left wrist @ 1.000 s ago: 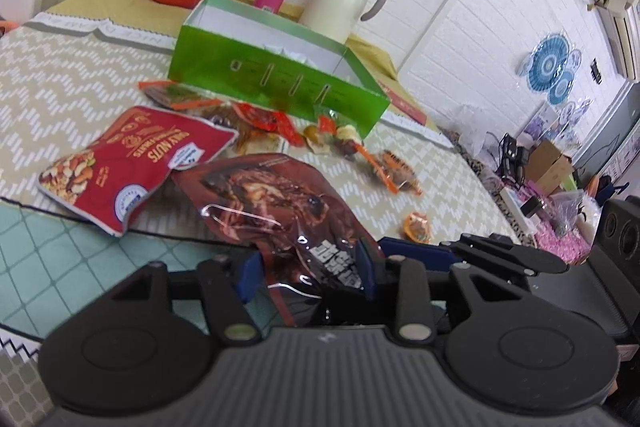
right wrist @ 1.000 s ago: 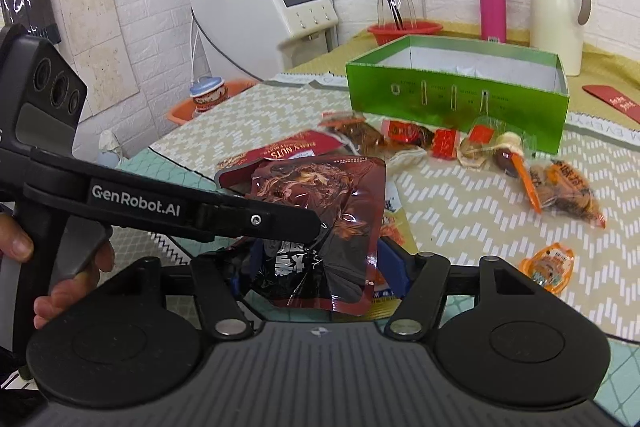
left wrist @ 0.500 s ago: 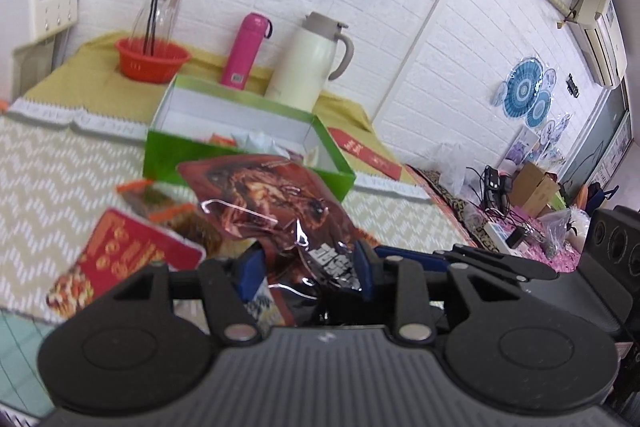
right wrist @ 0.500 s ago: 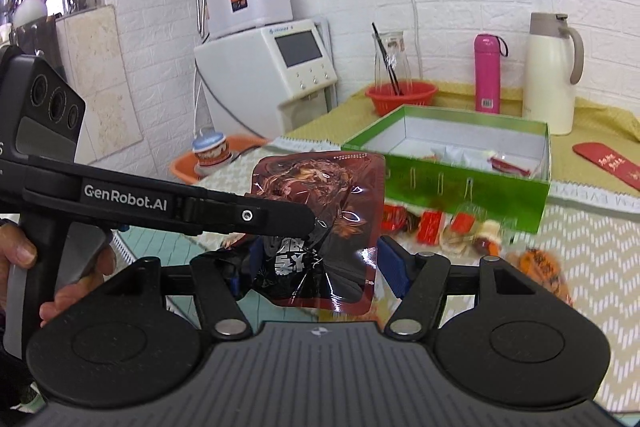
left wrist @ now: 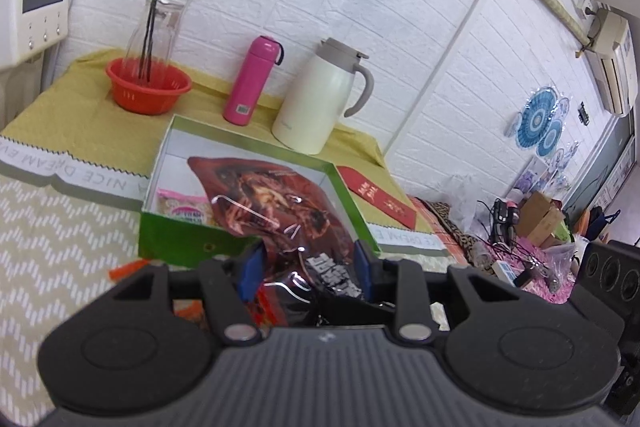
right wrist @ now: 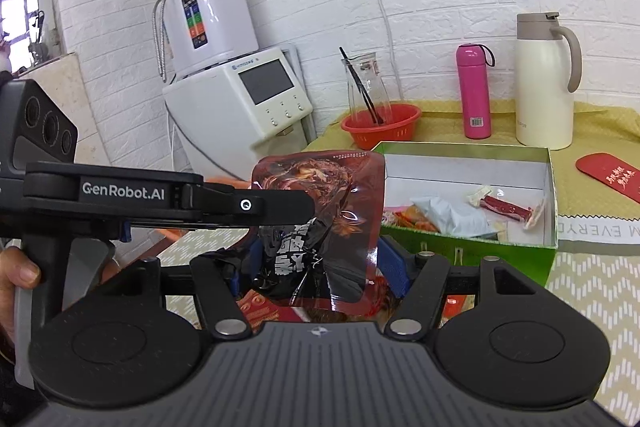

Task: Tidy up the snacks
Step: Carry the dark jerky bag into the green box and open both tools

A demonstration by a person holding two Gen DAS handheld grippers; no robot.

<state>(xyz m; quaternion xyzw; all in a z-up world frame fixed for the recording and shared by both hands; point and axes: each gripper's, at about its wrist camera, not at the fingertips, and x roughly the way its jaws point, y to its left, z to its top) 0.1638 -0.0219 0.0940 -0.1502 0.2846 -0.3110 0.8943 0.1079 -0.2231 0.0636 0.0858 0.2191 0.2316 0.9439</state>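
White brick wall behind, and a surface (left wrist: 48, 227) under zigzag and yellow cloths, carrying a pink flask (left wrist: 250, 81), a cream jug (left wrist: 320, 95) and a red basket (left wrist: 148, 89) beyond your tools. A second ago the brown snack pouch (left wrist: 280, 211) lay low over the loose packets, with the green box (left wrist: 180, 241) well ahead of both tools. Now you have lifted it: from the left tool (left wrist: 304, 267) the pouch stands up directly in front, overlapping the open box, whose pink packet (left wrist: 186, 209) shows inside. The red nuts bag that lay left of the tool has dropped out of sight. Your left tool is clamped on the pouch's lower edge, its blue pads pressing either side. From the right tool (right wrist: 320, 261) the pouch (right wrist: 332, 195) hangs just ahead, the box (right wrist: 472, 187) now ahead and right. Its blue pads flank the pouch's bottom, but you cannot tell whether they grip it.
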